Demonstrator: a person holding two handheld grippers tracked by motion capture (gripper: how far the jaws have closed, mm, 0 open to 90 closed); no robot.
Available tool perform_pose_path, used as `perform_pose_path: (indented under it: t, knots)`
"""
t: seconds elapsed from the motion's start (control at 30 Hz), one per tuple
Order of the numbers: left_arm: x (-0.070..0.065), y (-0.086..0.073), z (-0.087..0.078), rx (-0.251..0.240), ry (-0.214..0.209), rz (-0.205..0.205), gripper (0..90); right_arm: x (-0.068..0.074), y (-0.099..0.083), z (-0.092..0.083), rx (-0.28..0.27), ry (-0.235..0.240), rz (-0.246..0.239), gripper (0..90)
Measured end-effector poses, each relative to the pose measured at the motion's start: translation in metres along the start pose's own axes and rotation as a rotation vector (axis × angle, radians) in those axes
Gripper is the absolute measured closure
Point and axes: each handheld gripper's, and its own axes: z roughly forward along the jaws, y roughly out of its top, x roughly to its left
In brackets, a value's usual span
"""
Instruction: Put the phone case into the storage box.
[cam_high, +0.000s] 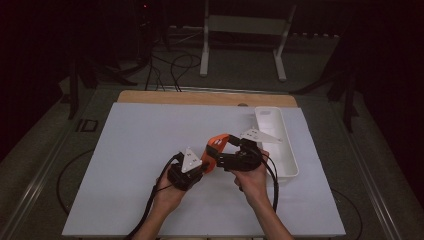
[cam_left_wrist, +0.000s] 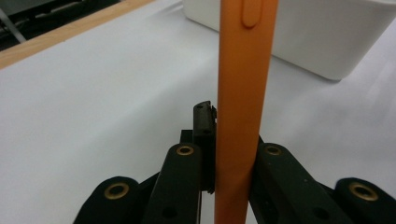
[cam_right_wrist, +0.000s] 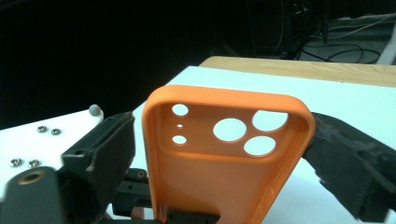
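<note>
**Orange case shared between both jaws**

Held above the counter (cam_high: 150, 150): an orange phone case (cam_high: 214, 148), clamped edge-on by the left gripper (cam_high: 200, 167), jaws nearly shut on its thin wall. Seen along those jaws, long axis running straight up and away from them (cam_left_wrist: 243, 93), a side-button bump near the far end. Flanked by the right gripper (cam_high: 227, 157), one jaw at each long edge of the case (cam_right_wrist: 224, 158), camera cut-outs at the far end, open face toward that camera; actual pad contact hard to confirm. Beyond the right jaws, a white tray (cam_high: 280, 145). No brand, label or writing readable anywhere.
</note>
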Motion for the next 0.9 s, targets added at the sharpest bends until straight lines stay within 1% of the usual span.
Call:
perform_pose_path:
  t: [0.1, 0.23, 0.4, 0.57, 0.73, 0.9]
  knots:
    - [-0.002, -0.0003, 0.0019, -0.002, 0.002, -0.008, 85.3, 0.0009, 0.0006, 0.0009, -0.002, -0.006, 0.011, 13.4]
    - [-0.0043, 0.0006, 0.0027, 0.003, 0.009, -0.004, 85.3, 0.0002, 0.0005, 0.0029, 0.002, -0.023, 0.023, 14.2]
    - [-0.006, 0.0013, 0.0032, -0.003, 0.009, -0.009, 85.1, 0.0009, -0.0001, 0.0052, 0.003, -0.038, 0.026, 14.2]
    - [-0.0063, 0.0012, 0.0035, -0.001, 0.006, -0.008, 84.8, 0.0027, -0.0007, 0.0065, 0.003, -0.056, 0.017, 15.0]
    - [-0.0065, 0.0004, 0.0042, 0.0, 0.002, -0.007, 84.1, 0.0042, -0.0006, 0.0065, 0.011, -0.061, 0.009, 16.1]
    - [-0.0057, 0.0006, 0.0037, -0.007, -0.006, -0.009, 83.3, 0.0048, -0.0008, 0.0063, 0.004, -0.064, 0.006, 16.5]
